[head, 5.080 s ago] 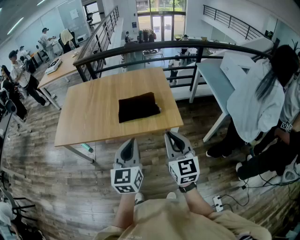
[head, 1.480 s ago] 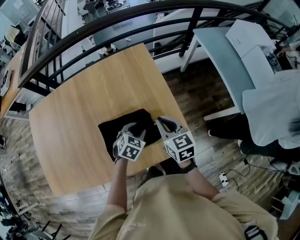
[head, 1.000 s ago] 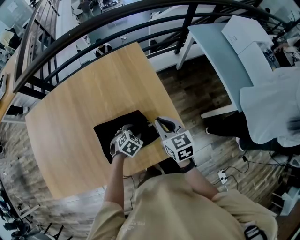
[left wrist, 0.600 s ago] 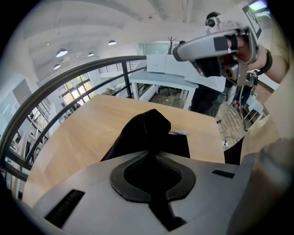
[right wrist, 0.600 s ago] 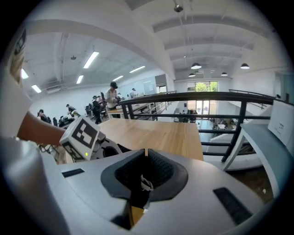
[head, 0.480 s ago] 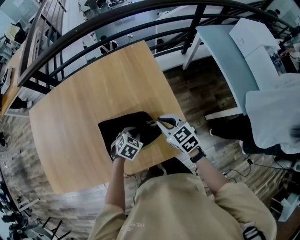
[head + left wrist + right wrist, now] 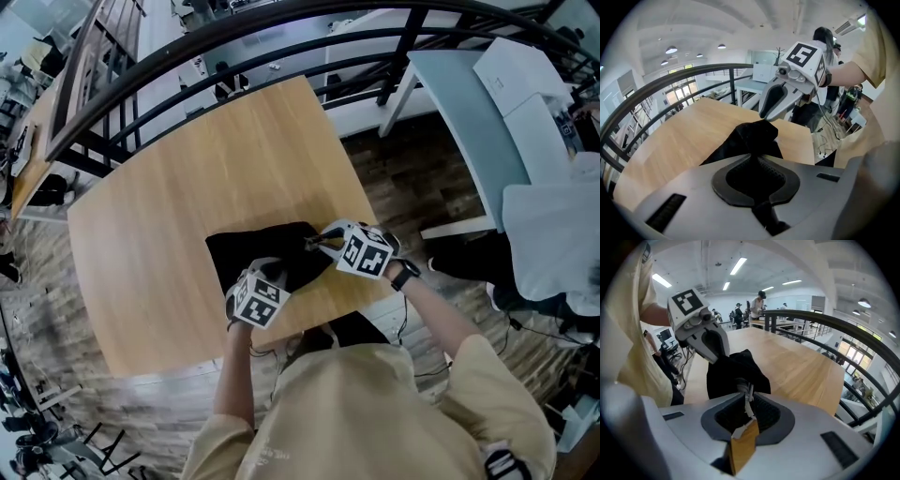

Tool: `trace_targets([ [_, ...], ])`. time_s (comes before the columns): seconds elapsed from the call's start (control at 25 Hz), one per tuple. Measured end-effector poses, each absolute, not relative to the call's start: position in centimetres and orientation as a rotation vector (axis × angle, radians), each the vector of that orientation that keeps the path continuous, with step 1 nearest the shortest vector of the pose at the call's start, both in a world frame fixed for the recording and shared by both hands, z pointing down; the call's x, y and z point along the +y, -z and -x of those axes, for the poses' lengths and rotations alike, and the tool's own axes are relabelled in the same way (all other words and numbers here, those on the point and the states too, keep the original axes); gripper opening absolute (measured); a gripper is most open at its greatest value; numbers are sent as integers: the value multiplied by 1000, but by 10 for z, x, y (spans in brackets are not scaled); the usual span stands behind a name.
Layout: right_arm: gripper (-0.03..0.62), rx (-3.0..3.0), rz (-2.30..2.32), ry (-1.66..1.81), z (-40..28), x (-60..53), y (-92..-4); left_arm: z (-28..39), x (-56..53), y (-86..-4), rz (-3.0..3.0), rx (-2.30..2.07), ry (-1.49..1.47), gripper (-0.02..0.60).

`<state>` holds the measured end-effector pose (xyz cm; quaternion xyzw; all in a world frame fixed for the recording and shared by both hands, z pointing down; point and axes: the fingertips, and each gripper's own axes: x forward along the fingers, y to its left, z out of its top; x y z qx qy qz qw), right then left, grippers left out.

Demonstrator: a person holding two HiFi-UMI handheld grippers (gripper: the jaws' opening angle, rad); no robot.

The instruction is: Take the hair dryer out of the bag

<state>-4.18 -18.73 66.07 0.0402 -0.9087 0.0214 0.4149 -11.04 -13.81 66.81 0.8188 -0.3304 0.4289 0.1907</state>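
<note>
Since a second ago your right tongs (image 7: 317, 244) have come down and rolled over at the bag's right end. Your left tongs (image 7: 274, 272) have just been closing, with the bag's black cloth between them. Your left tongs now stand shut on a fold of the black bag (image 7: 248, 251). In the left gripper view the cloth runs out from between the pads and is pulled up into a peak. Your right tongs are closed too, pinching a thin white cord (image 7: 748, 397) that leads from the bag's gathered end. A tan tag (image 7: 743, 446) sits at the cord's near end, down in the throat of the tongs. The two pairs of tips lie near each other, the left at the bag's near edge and the right at its right end, both pointing down at it.

The hair dryer itself shows in no view; you see only the outside of the bag. The bag lies on the wooden surface (image 7: 187, 159), close to the edge nearest you and toward its right corner, with the part by the tongs lifted off the wood.

A black railing (image 7: 281, 23) curves round the far side of the surface. To the right are a dark plank floor (image 7: 412, 178) and a pale blue table (image 7: 459, 103) carrying a white box (image 7: 525, 70). A person in a white top (image 7: 562, 234) is at the right edge.
</note>
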Motion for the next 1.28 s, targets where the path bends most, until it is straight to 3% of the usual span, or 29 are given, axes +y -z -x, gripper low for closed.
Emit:
trace_targets([
  [0.16, 108, -2205, 24, 14, 50, -178, -686, 113, -135, -660, -2305, -931, -1188, 21],
  [0.32, 142, -2139, 114, 81, 51, -174, -706, 115, -136, -658, -2306, -940, -1179, 21],
  [1.28, 163, -2005, 275, 182, 69, -171, -748, 113, -141, -667, -2268, -975, -1120, 21],
])
